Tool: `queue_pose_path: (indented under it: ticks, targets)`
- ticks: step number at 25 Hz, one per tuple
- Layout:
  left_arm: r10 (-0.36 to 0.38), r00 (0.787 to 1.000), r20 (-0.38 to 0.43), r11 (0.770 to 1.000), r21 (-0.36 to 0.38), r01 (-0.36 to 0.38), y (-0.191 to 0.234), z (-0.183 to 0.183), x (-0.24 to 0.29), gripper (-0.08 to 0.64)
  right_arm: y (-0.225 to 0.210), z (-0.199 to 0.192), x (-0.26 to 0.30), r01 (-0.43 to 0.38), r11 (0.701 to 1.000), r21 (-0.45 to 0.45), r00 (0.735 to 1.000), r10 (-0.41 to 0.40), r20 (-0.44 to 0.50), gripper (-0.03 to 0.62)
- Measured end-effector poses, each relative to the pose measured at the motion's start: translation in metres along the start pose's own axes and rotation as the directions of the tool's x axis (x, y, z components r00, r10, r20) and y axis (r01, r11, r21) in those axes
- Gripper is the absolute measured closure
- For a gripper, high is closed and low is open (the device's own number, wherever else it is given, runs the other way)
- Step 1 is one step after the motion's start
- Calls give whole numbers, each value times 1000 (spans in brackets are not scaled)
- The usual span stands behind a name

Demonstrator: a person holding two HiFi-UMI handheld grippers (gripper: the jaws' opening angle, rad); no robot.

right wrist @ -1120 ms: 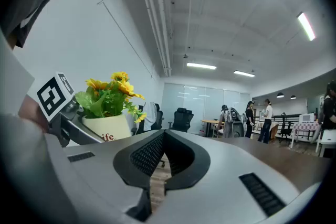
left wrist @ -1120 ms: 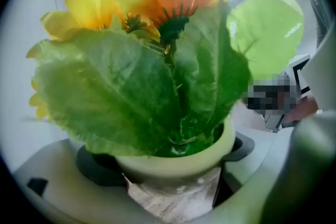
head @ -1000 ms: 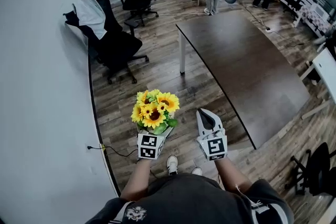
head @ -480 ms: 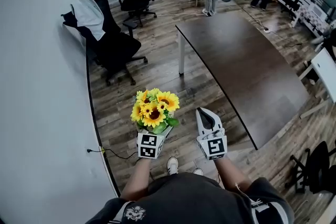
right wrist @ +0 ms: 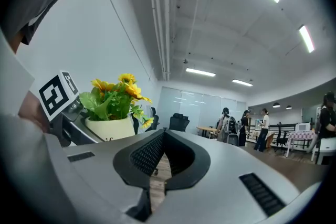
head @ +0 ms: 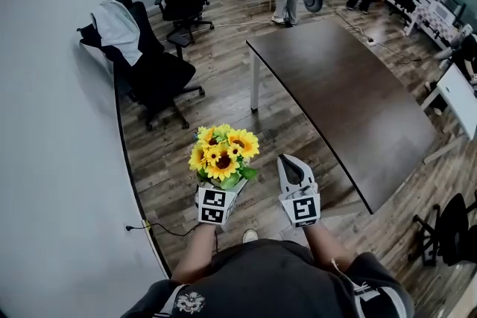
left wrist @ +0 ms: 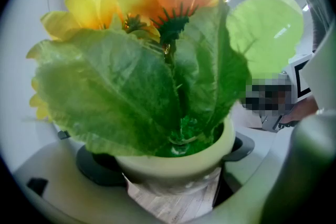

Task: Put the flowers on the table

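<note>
Left tongs (head: 226, 190) are clamping the pot (left wrist: 176, 161) of flowers (head: 223, 154) upright above the floor (head: 171, 153), apart from the counter's (head: 350, 93) left edge; right tongs (head: 292, 164) are hanging just beside, jaws together, empty.

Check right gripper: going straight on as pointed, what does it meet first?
Way looks free nearby. The right gripper points over open floor; the dark table sits right of its line, likely missed, though depth is unclear.
</note>
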State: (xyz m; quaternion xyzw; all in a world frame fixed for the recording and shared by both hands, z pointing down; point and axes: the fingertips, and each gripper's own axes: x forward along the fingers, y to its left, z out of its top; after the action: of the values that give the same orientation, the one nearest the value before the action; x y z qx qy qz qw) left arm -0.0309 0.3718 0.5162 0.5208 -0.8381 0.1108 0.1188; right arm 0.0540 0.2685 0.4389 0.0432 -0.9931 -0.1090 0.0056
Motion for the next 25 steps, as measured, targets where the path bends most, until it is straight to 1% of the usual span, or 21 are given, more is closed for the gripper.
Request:
queue_pose_path:
  ticks: [4,11,17,25]
  targets:
    - [-43,999,-2,999,17,43,9,3,9,18,4,-5,13,29,1000,6,999,-29,-19,569]
    - [-61,998,-6,998,19,61,27,0,31,18,-6,-21,35,56,998,15,997,-56,-51,569]
    - [-72,997,7,997,-5,72,33,7,59,18,-26,-38,54,76,997,5,994,-75,-84,569]
    - [-70,997,-17,997,16,70,50,19,114,18,-66,-56,99,83,996,38,993,-80,-88,569]
